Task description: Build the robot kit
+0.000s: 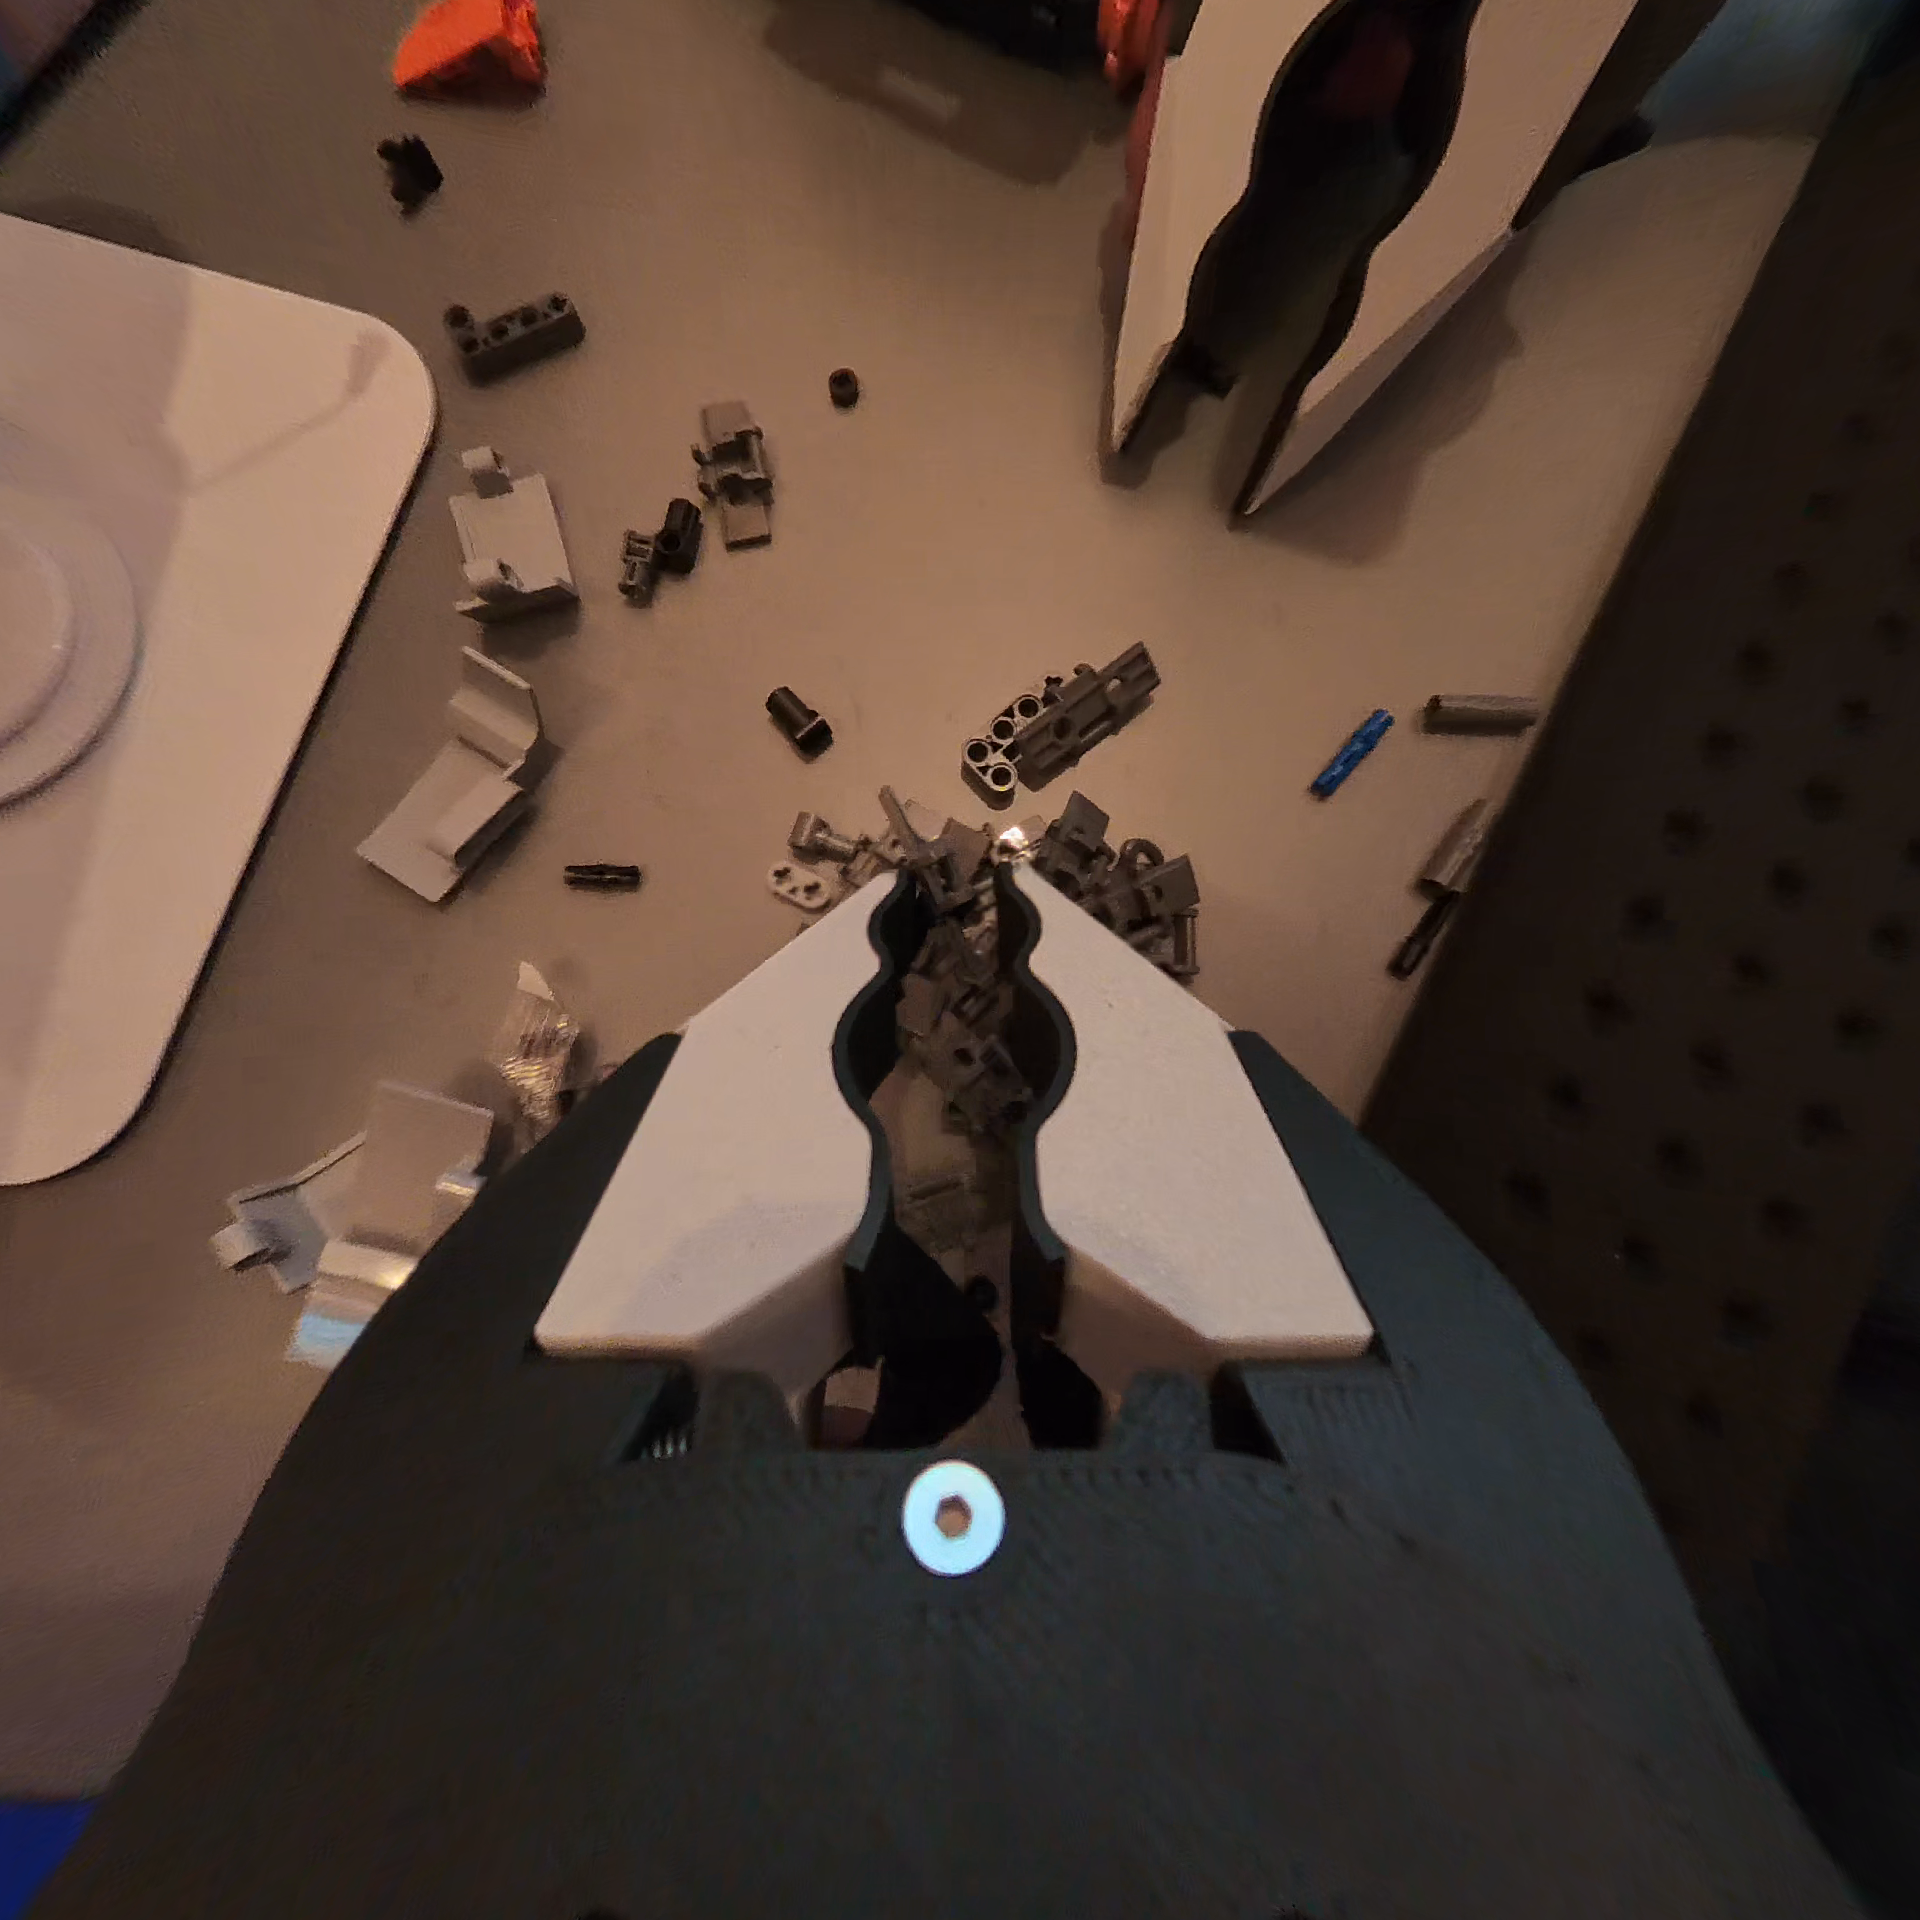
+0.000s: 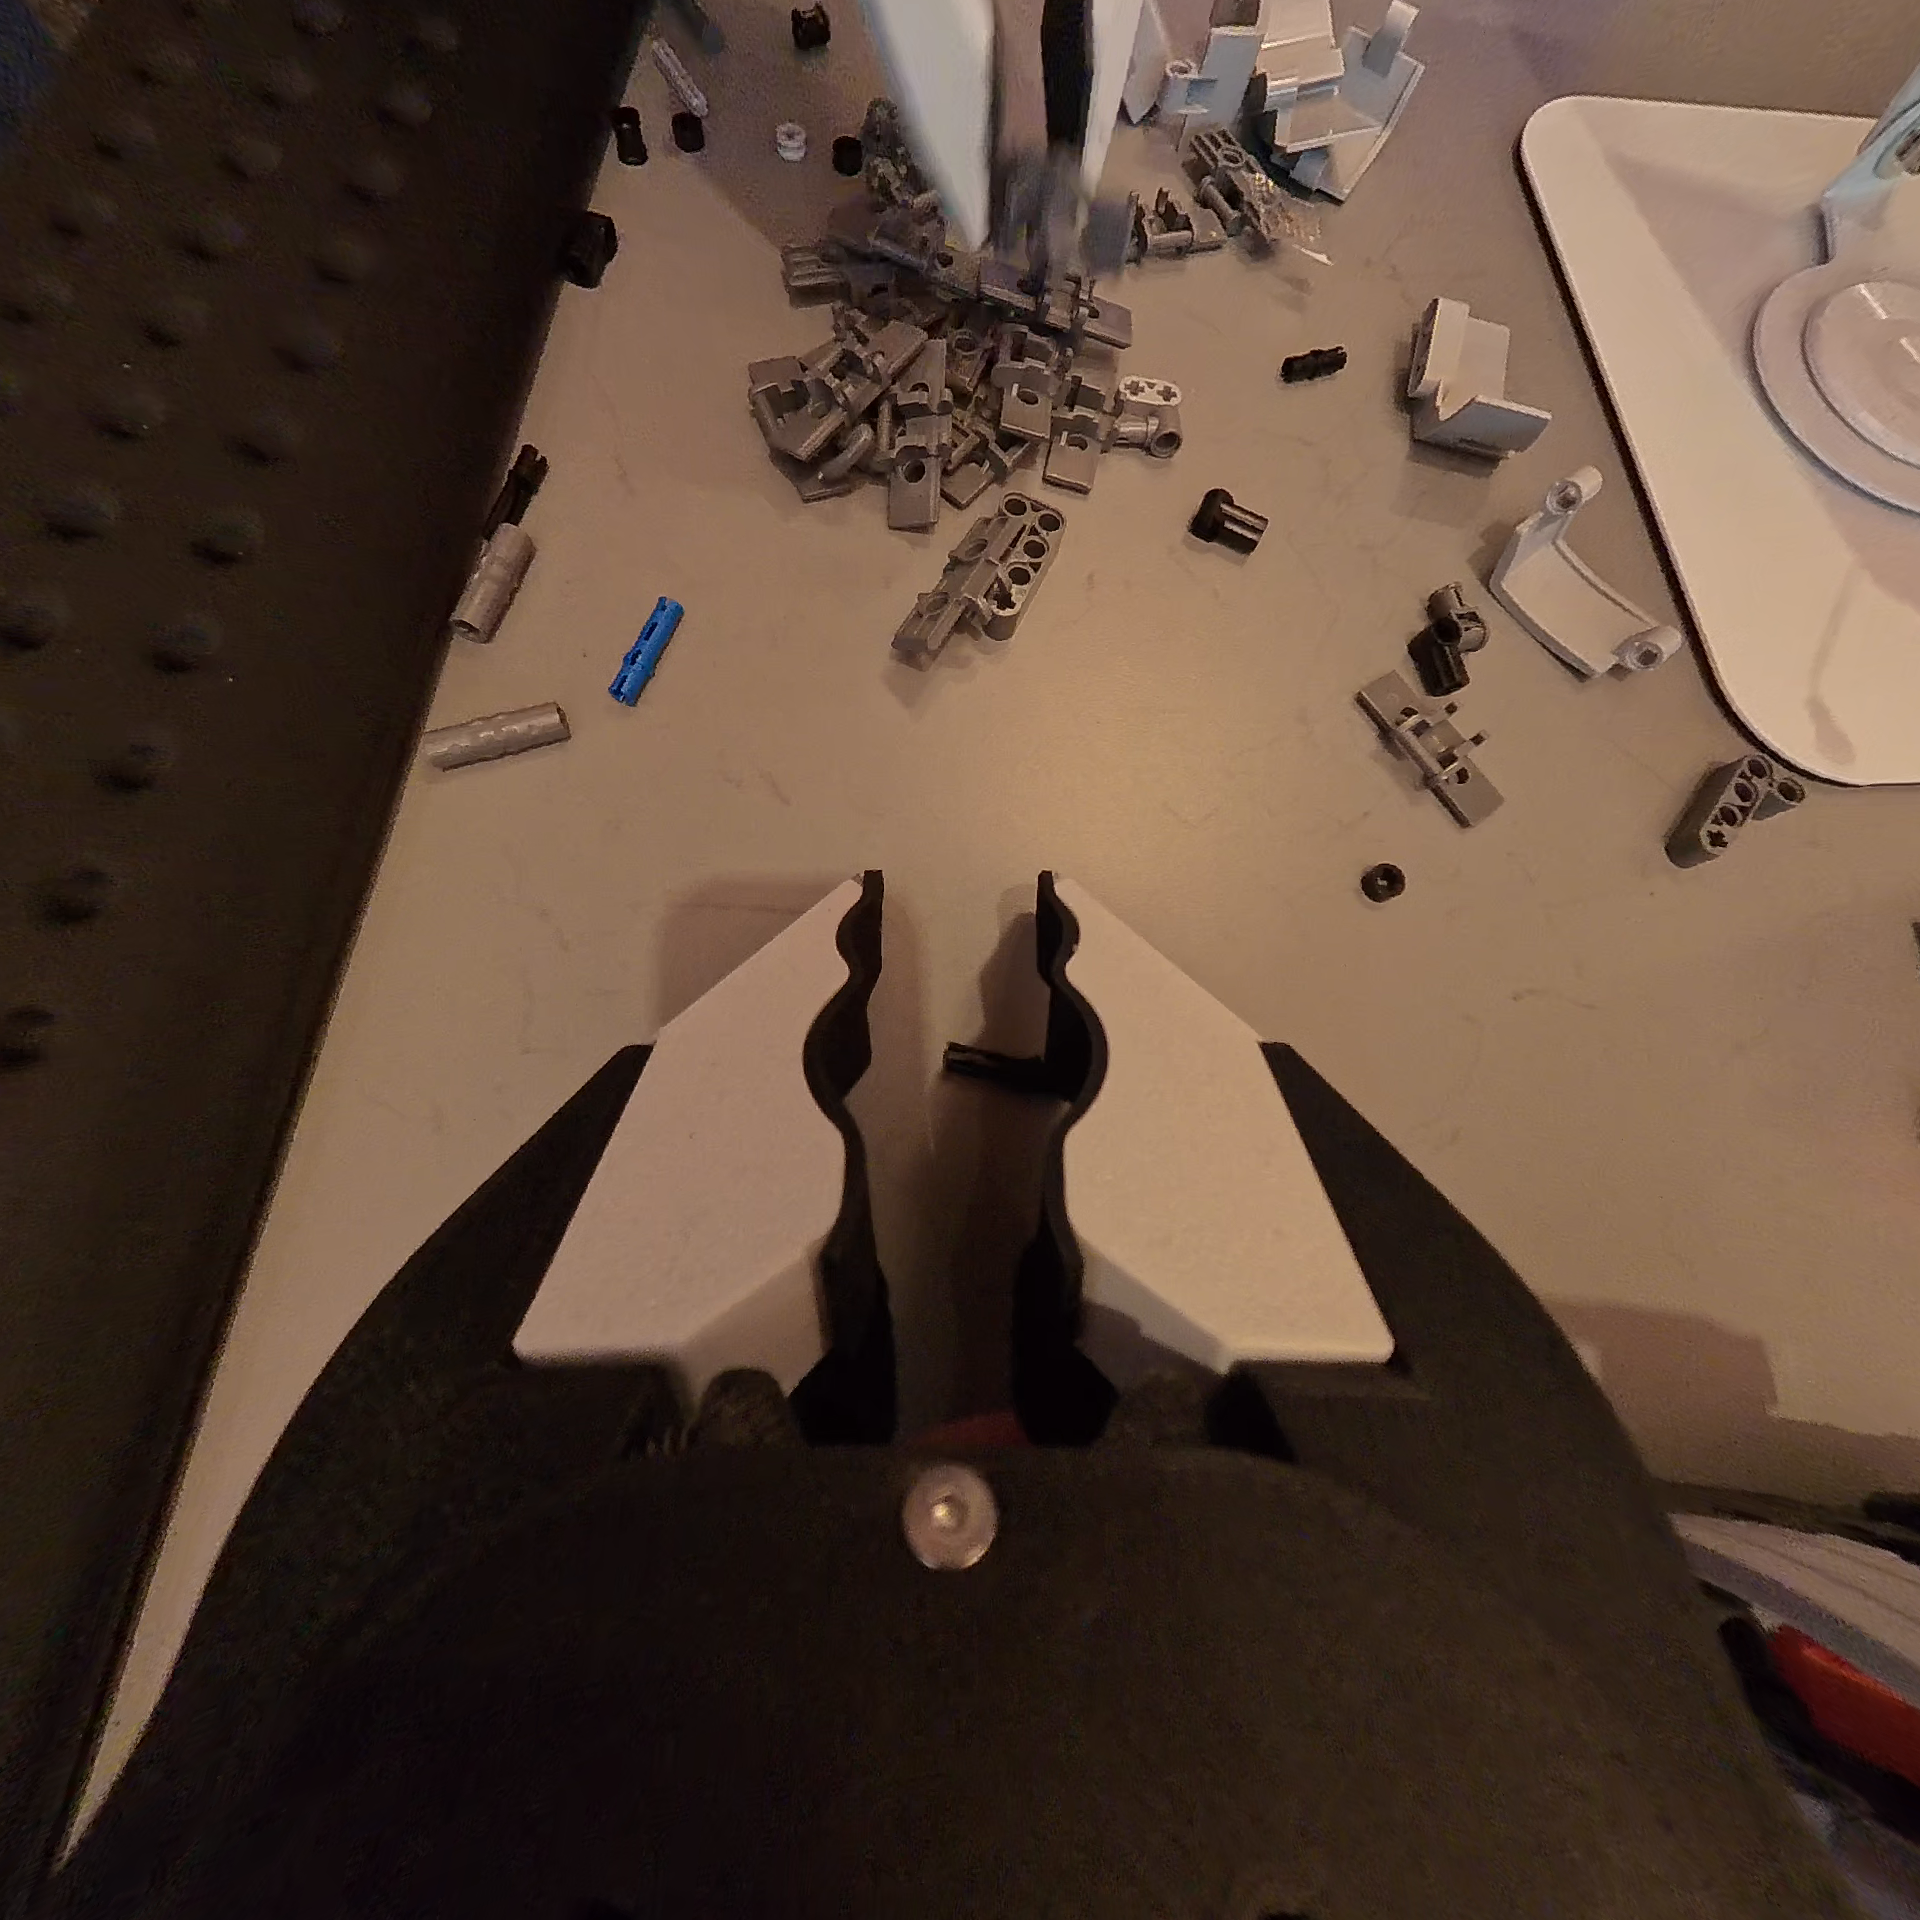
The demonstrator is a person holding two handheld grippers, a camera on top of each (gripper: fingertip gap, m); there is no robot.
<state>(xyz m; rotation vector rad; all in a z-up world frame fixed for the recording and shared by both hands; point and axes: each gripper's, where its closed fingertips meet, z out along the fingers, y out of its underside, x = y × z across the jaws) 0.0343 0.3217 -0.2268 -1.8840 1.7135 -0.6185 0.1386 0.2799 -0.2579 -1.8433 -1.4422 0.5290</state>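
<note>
Left hand-held gripper (image 1: 951, 883) nearly closed in grey brick pile (image 1: 1101, 873); right hand-held gripper (image 2: 958, 883) parted, empty.

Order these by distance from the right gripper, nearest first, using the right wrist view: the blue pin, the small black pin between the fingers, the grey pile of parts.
1. The small black pin, between the fingers of the right gripper.
2. The blue pin, ahead on the left.
3. The grey pile of parts, farther ahead, centre.
</note>
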